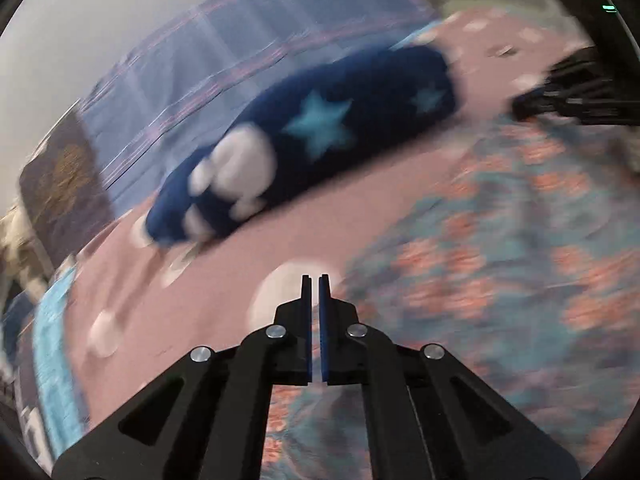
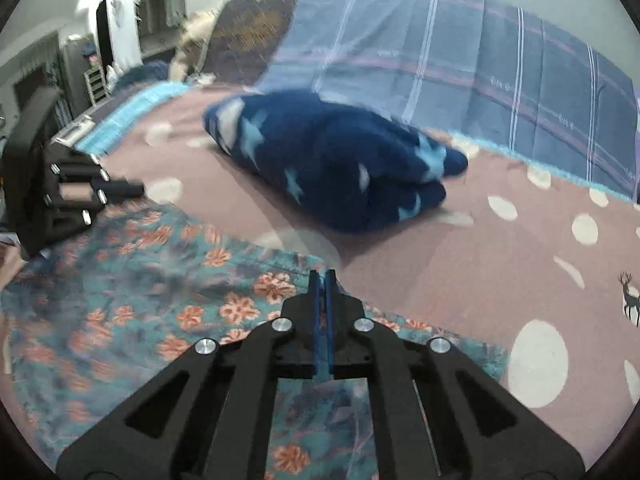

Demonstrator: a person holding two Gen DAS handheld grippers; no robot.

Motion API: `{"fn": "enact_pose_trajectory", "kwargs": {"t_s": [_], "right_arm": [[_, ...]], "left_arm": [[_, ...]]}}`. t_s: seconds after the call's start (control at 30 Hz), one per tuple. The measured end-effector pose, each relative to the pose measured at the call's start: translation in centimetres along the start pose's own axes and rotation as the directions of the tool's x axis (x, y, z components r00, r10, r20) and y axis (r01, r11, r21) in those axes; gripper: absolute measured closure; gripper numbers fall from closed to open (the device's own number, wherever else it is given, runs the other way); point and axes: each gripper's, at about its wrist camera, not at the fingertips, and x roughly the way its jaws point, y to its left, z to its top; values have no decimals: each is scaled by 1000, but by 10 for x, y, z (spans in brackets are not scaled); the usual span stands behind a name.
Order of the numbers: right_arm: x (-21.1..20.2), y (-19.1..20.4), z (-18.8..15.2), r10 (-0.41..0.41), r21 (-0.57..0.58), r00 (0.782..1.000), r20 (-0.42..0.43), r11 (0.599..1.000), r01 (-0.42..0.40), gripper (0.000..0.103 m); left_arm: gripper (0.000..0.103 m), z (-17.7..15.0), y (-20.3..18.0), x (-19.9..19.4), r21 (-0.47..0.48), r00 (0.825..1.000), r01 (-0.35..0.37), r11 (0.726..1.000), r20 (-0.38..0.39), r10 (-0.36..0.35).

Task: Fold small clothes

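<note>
On the bed (image 2: 460, 248) the floral garment (image 2: 132, 280) lies spread flat and, I judge, still unfolded, beneath both my left tool (image 1: 316, 280) and right tool (image 2: 322, 274), each pressed together and seemingly pinching nothing, so folding remains ahead.

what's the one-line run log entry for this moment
left gripper: shut, empty | right gripper: shut, over floral cloth | cloth flat on pink bedspread | navy star blanket behind
</note>
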Motion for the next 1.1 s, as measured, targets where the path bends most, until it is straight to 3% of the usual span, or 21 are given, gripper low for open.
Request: {"fn": "enact_pose_trajectory", "kwargs": {"t_s": [0.03,0.1,0.13,0.17,0.2,0.33,0.47,0.57,0.63,0.7,0.73,0.8,0.87,0.97,1.03,1.1], "right_arm": [[9,-2,-3,8,12,999,-34,1000,-8,93],[2,-9,-3,21,48,1000,0,999,-21,88],[-5,-12,-3,5,61,1000,24,998,-7,81],[-14,-15,-2,-14,74,999,51,997,10,67],[-26,-18,-3,-29,87,997,69,996,23,63],[-84,-26,-37,12,145,996,91,989,-25,64],[-129,-11,-98,115,235,991,64,964,-127,64],[-157,12,-148,160,285,985,66,943,-172,62],[-162,24,-181,174,342,984,36,923,-176,58],[-166,29,-197,137,356,990,43,924,-143,61],[-170,29,-201,123,371,991,48,919,-132,62],[-182,29,-202,98,412,994,57,904,-113,62],[-194,29,-203,88,424,994,68,899,-109,62],[-217,27,-211,54,432,994,97,897,-91,61],[-227,20,-220,45,461,992,115,882,-93,61],[-234,8,-230,19,503,992,122,861,-79,64]], "left_arm": [[100,-8,2,14,-9,998,10,1000,-64,-10],[100,-13,-1,12,8,999,-10,1000,-34,11],[98,-13,-2,9,12,999,-16,1000,-35,16],[88,-14,-1,4,9,999,-29,1000,-34,29],[83,-16,1,-1,5,998,-42,999,-37,42],[74,-37,13,-40,-22,995,-98,995,-23,98],[69,-71,30,-83,-179,998,-69,981,-9,68],[53,-112,28,-118,-343,1000,18,939,27,-9],[49,-136,11,-131,-404,997,76,911,45,-64],[47,-159,-7,-132,-410,998,39,911,-25,-54],[46,-170,-12,-135,-412,999,19,911,-24,-31],[46,-187,-5,-144,-515,1000,17,857,-8,-24],[47,-190,-2,-155,-552,1000,-17,833,-20,7],[47,-183,-20,-185,-509,996,-80,857,-6,89],[47,-173,-34,-211,-495,993,-41,868,75,90],[47,-152,-56,-235,-467,982,46,883,183,46]]}}
